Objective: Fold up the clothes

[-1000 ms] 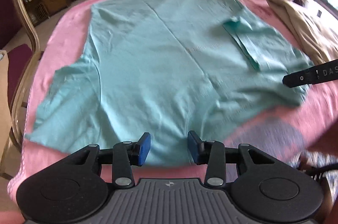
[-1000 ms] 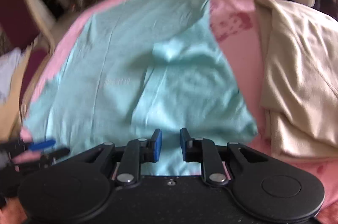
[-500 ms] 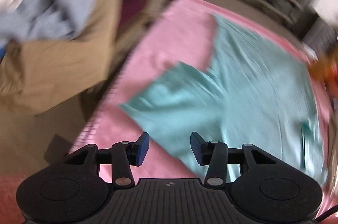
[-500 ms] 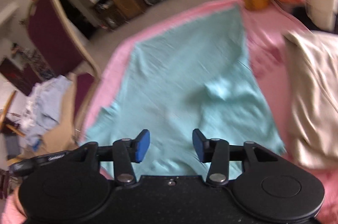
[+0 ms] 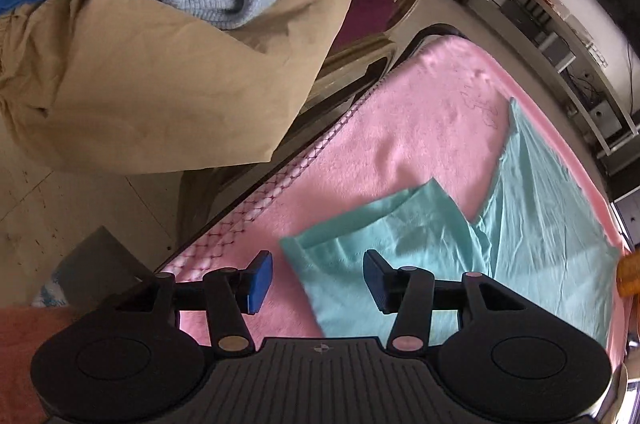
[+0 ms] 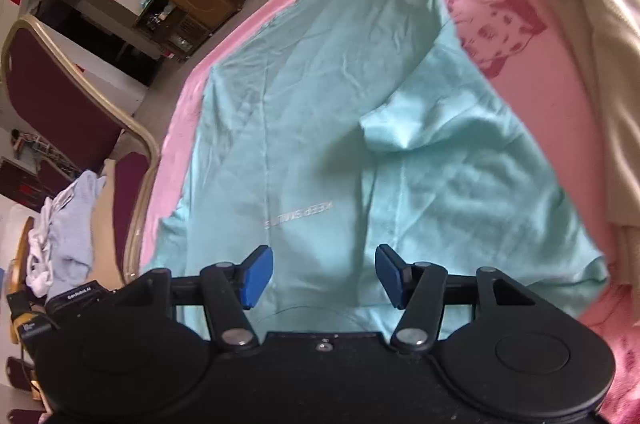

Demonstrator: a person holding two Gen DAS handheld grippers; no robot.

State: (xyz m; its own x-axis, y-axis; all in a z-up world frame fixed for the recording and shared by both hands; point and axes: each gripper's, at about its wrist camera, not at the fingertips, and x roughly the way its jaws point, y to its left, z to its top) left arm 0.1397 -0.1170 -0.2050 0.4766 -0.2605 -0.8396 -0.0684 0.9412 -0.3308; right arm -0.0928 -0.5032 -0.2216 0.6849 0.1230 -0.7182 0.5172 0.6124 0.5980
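Your left tool (image 5: 318,282) has swung to the sleeve (image 5: 360,248) at the teal T-shirt's (image 6: 320,128) nine o'clock edge; both tools, right tool (image 6: 324,278) included, are opening, grasping nothing; shirt lies flat on the pink tabletop (image 5: 400,128); soft, light, limp; pinch the sleeve hem.

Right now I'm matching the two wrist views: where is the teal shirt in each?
Left wrist: the teal shirt fills the lower right, its sleeve reaching between the jaws.
Right wrist: the teal shirt fills the centre, spread flat beyond the jaws.
Shared landmark: the pink blanket under it.
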